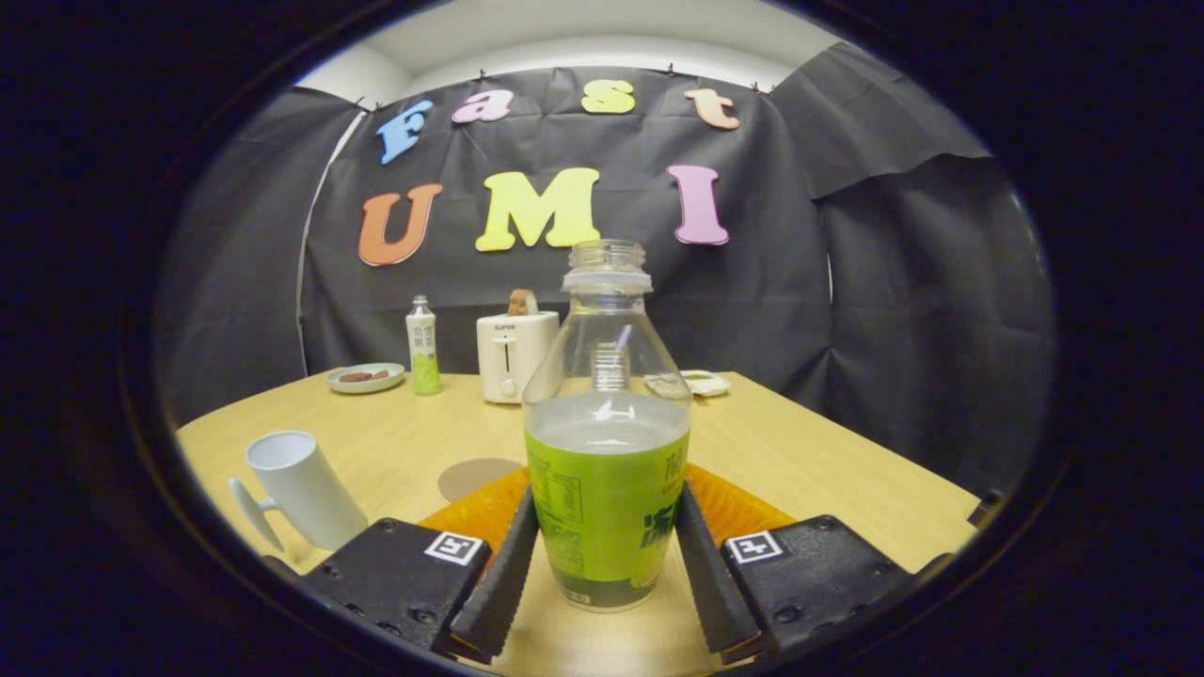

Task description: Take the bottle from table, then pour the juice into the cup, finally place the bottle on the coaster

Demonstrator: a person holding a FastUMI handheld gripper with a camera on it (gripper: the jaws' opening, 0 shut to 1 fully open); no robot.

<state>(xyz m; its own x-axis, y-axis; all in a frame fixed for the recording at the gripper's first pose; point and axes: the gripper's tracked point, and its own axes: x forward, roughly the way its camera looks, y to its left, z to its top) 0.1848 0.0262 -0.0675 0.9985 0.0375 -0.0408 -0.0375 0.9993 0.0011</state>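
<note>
Clear plastic, uncapped and wrapped in a green label, the juice bottle (607,442) stands upright between your tongs (607,564), cloudy liquid filling it to just above the label. Both fingers (503,574) lie against its sides, so you have it clamped. Left of the fingers, a white handled cup (301,489) sits on the pale wooden bench (828,461); you cannot see inside it. A round brown coaster (475,475) lies just behind the bottle, left of it. Farther back stand a white toaster (513,355), a small green-labelled bottle (422,346) and a pale green plate (365,378) holding something brown.
</note>
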